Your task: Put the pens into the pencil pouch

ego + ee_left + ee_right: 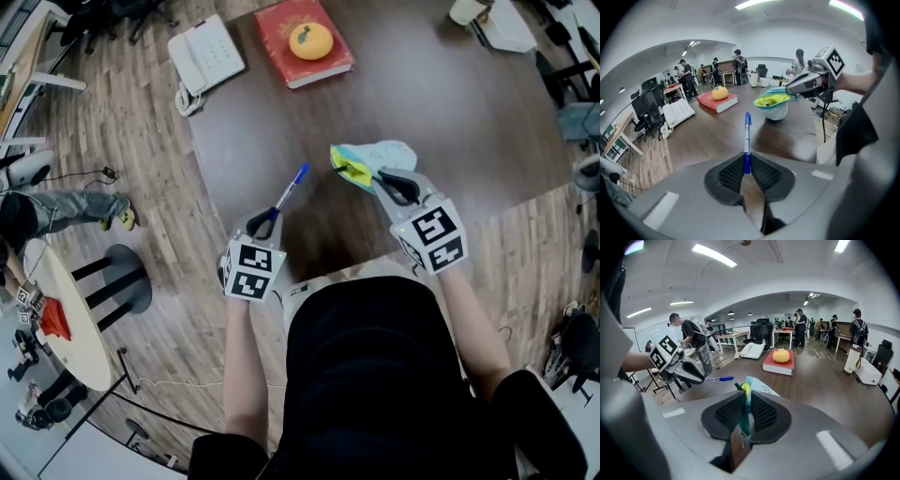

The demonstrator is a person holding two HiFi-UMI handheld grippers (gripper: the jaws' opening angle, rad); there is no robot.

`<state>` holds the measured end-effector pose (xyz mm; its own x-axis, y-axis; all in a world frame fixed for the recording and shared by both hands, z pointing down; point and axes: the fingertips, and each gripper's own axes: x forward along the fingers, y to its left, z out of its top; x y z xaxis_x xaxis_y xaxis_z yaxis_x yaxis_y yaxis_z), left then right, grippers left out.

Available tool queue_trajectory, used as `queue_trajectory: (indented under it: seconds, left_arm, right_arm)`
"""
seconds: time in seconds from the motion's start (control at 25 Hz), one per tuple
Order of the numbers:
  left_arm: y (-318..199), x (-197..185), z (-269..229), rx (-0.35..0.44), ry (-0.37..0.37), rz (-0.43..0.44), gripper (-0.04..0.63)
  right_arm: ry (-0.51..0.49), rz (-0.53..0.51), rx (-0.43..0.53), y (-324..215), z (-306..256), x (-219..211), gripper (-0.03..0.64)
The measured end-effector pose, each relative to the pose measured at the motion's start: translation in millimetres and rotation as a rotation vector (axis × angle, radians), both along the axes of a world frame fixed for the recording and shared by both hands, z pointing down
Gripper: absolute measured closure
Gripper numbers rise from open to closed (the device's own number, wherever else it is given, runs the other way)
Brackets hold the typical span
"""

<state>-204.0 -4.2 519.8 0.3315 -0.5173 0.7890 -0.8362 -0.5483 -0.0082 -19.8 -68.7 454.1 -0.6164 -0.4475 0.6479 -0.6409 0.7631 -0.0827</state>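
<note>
My left gripper (265, 225) is shut on a blue pen (290, 190), which sticks out from between its pads toward the far right, lifted off the dark table (450, 103). In the left gripper view the pen (747, 136) points up at the pouch (773, 100). The pencil pouch (371, 161), pale teal with a yellow lining, is pinched at its near rim by my right gripper (394, 187), shut on the fabric (746, 404). The pouch's mouth gapes toward the pen. The pen (718, 378) shows at left in the right gripper view, tip a short way from the pouch.
A red book (302, 42) with an orange fruit (310, 40) on it lies at the table's far side, and a white desk phone (204, 54) sits at the far left corner. A white object (494, 19) stands at the far right. People stand in the office behind.
</note>
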Motion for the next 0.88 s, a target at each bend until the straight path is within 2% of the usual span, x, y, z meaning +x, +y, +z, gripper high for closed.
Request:
queue_trajectory:
  seconds: [0.36,0.88]
  left_arm:
    - [3,32,-35,0.033,0.008,0.05,0.557]
    - [12,75,-50,0.04,-0.006,0.136,0.557]
  right_arm:
    - [-0.024,-0.011,0.011,3,-2,9,0.572]
    - [-0.041,-0.016,0.025,12,-4,20,0.572]
